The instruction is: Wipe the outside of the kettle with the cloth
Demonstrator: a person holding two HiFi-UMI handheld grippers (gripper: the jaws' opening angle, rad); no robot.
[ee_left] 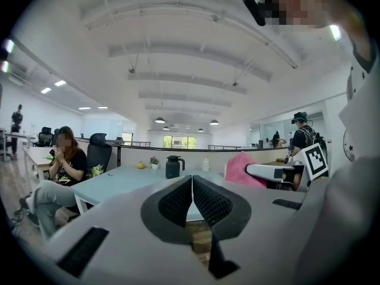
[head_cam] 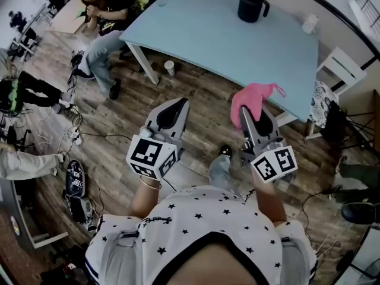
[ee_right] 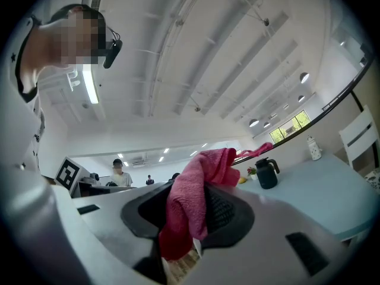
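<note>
Our right claw (ee_right: 193, 215) is clamped on the pink cloth (ee_right: 191, 189), which bunches between the jaws and flops over their tips. Beside it, our left claw (ee_left: 192, 196) is closed on nothing. The kettle (head_cam: 252, 6) stands well ahead of both claws, far across the desk (head_cam: 237, 49). We judge this the approach: next, we must step closer and press the cloth against the kettle's side.

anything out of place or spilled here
A white cup stands on the wooden floor beside the pale blue table's leg, not on top. Nothing spilled: the black kettle is upright, the pink cloth pinched in the right gripper.
</note>
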